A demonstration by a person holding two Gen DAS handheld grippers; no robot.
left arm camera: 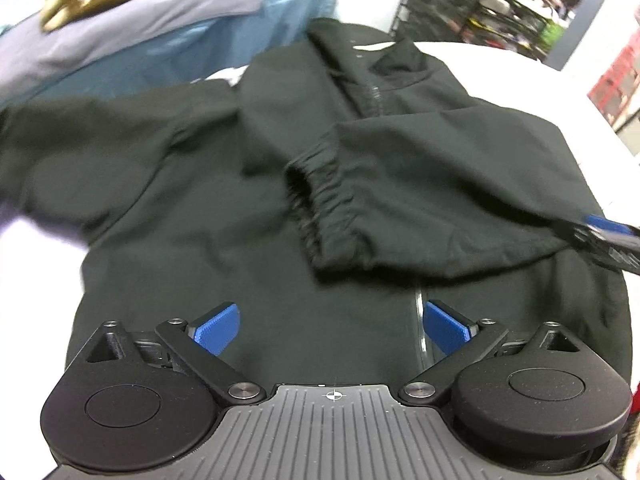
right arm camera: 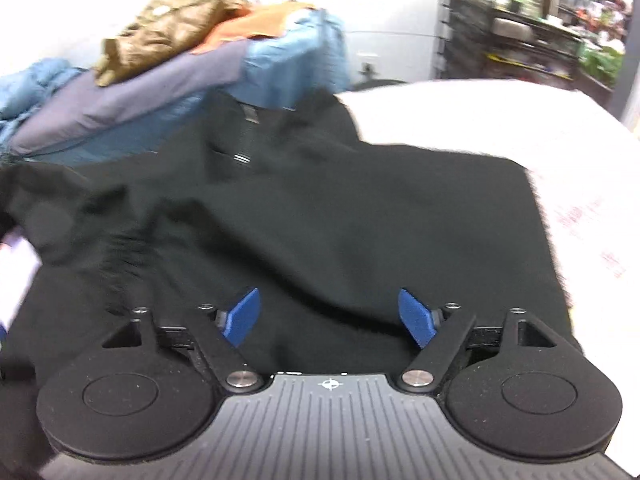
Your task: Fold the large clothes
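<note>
No text, brand or number can be read in either view. The black jacket (left arm camera: 280, 200) bears a white mark near its collar at 12 o'clock in the left wrist view, too blurred to make out. The white tabletop (right arm camera: 580, 220) carries faint red print at 3 o'clock in the right wrist view, smeared past reading. Shelf goods (right arm camera: 560, 40) at 1 o'clock show only colours.
</note>
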